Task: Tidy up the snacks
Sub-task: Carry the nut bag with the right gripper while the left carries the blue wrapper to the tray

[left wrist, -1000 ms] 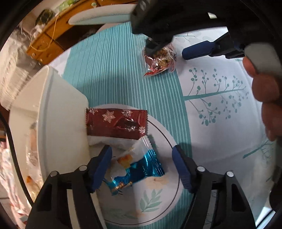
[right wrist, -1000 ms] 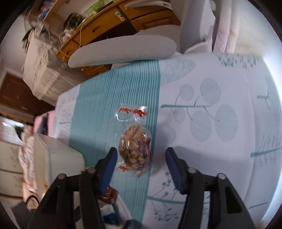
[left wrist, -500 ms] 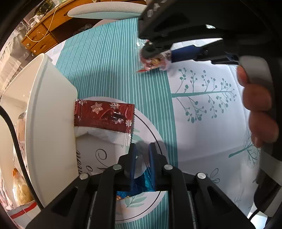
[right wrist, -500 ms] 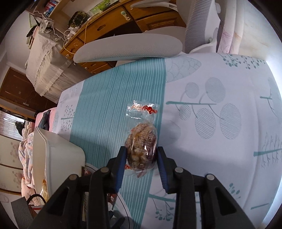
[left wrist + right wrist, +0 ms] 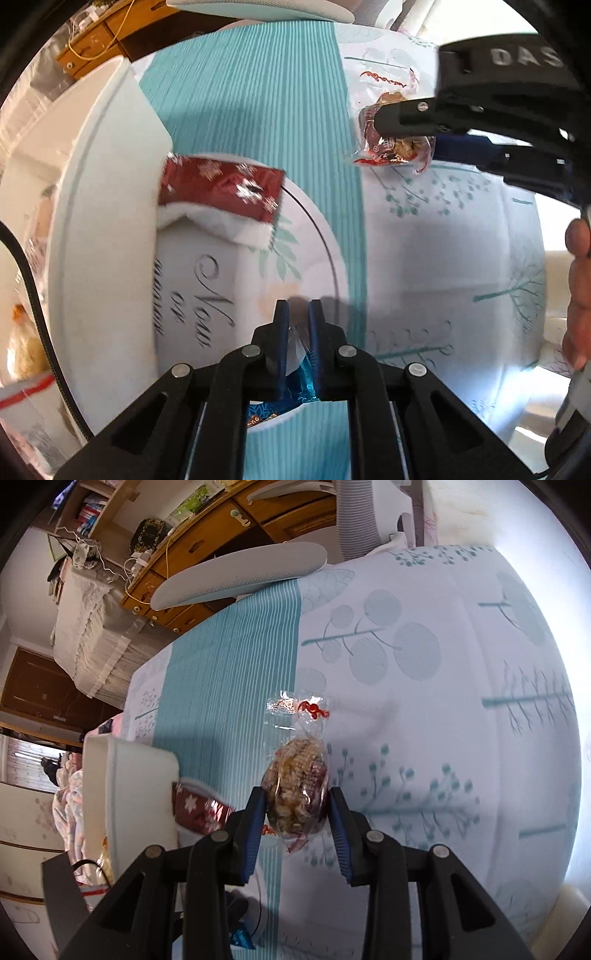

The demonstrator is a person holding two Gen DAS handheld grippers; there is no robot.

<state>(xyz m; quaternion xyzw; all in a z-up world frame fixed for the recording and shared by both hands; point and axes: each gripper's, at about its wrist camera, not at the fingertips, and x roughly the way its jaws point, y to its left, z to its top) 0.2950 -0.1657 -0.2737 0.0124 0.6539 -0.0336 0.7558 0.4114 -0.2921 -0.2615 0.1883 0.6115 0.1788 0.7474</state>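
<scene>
A: Snacks first: where are they?

B: The blue foil packet (image 5: 297, 387) sits pinched in the left gripper (image 5: 295, 332), low over the printed white plate (image 5: 221, 295). A second ago those jaws stood wide on either side of it as it lay on the plate; now they are together on its clear crimped end.

A: And the other one?

B: The clear-wrapped nut cluster (image 5: 295, 790) is squeezed between the blue pads of the right gripper (image 5: 297, 812). A second ago the pads straddled it without touching while it lay on the tablecloth (image 5: 424, 738); now they press its sides. In the left wrist view it looks raised a little off the cloth, though I cannot be sure.

A: Anything untouched?

B: The red snowflake wrapper (image 5: 221, 190) lies on the plate's far edge, touching the white bin (image 5: 107, 221) beside it. It hasn't been picked up.

A: So what does this mean for the job?

B: Both hands have gone from reaching to holding. I judge the carry comes next, probably into the bin, where some wrapped items already show. The blue packet is held only by its thin seam, so it may swing or slip.
</scene>
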